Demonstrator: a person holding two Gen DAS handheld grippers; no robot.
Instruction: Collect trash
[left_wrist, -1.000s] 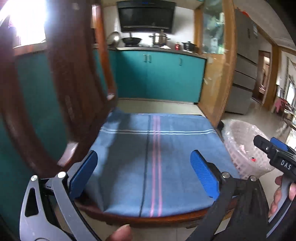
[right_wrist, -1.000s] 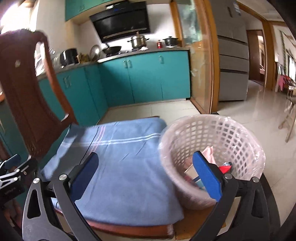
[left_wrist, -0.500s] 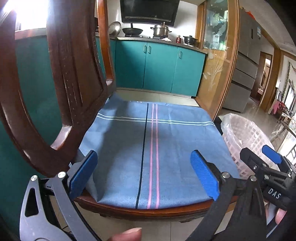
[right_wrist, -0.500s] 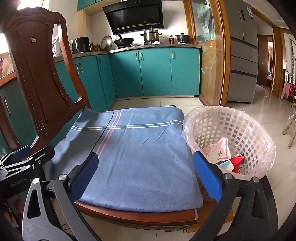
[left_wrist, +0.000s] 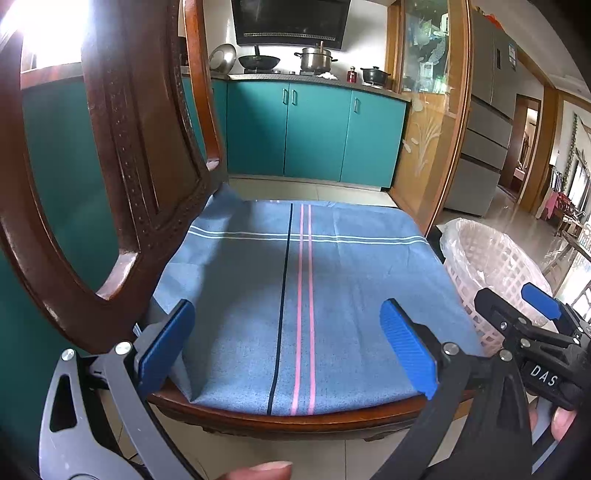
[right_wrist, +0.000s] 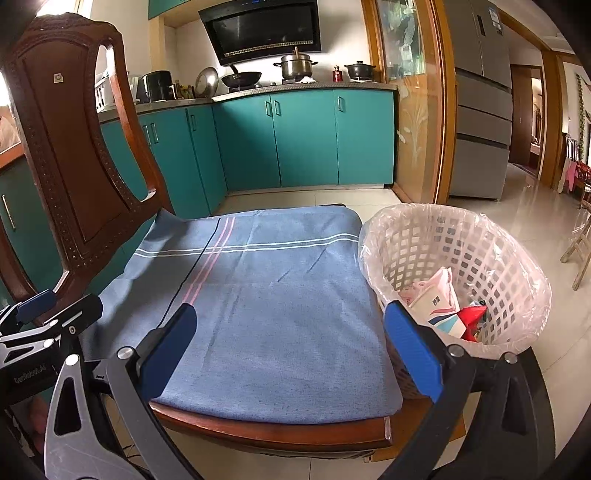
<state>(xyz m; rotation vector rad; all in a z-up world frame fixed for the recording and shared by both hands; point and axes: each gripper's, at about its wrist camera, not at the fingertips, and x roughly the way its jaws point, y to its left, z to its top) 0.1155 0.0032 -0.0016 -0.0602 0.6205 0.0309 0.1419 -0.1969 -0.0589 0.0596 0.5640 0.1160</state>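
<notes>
A white lattice trash basket lined with a clear bag stands on the floor right of a wooden chair. Inside it lie a white and pink wrapper and a red scrap. My right gripper is open and holds nothing, hovering over the front edge of the chair's blue striped cloth, its right finger in front of the basket. In the left wrist view my left gripper is also open and holds nothing above the cloth. The basket and the right gripper show at the right.
The carved wooden chair back rises close on the left. The left gripper shows at the left edge of the right wrist view. Teal kitchen cabinets line the far wall, and tiled floor spreads to the right.
Both grippers have drawn back from the chair and steadied, staying open. The right one has swung left, away from over the basket.
</notes>
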